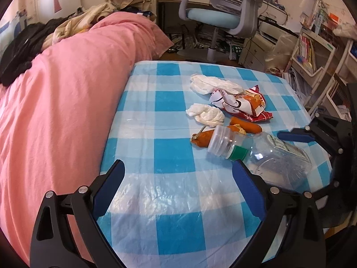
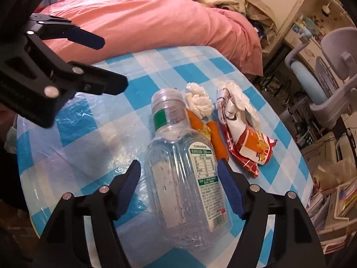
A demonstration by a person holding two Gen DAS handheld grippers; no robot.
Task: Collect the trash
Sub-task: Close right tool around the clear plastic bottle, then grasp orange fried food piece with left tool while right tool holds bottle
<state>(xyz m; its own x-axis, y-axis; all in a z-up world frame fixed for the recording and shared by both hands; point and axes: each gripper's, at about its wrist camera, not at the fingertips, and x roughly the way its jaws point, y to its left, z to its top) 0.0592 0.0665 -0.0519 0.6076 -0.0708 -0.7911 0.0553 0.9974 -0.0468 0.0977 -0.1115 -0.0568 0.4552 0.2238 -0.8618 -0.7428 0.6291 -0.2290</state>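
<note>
1. Where the far left side began, a pink blanket [image 1: 67,89] lay in a big heap, right up against the table edge.
2. Next to it was the table [image 1: 169,84], which had a blue and white checked cloth with clear plastic over it.
3. The left gripper [image 1: 178,167] hung over the near part of the table. Its two blue fingers were spread wide, and there was nothing between them, only bare cloth.
4. Further along, past the middle of the table, the trash lay in a little bunch.
5. A scrunched white tissue [image 1: 206,114] came first, with a second white tissue [image 1: 209,84] behind it, further from the grippers.
6. Just in front of the first tissue lay two orange food pieces [image 1: 202,139]. I could not tell what food they were.
7. A crumpled red and white snack wrapper [image 1: 243,105] sat to the right of the tissues. It touched the far tissue and lay just beside the orange pieces.
8. A clear plastic bottle [image 1: 267,154] lay on its side on the table. It had a green and white label and no cap, and its open neck rested against the orange pieces.
9. The right gripper [image 2: 178,167] was down around the fat part of the bottle, one finger on each side. The right-hand finger was at the bottle's side, but the left-hand one had a small gap. So it was not squeezing the bottle.
10. Behind the table stood a grey and blue chair [image 1: 212,15].
11. On the far right were white shelves [image 1: 312,51] full of books.
</note>
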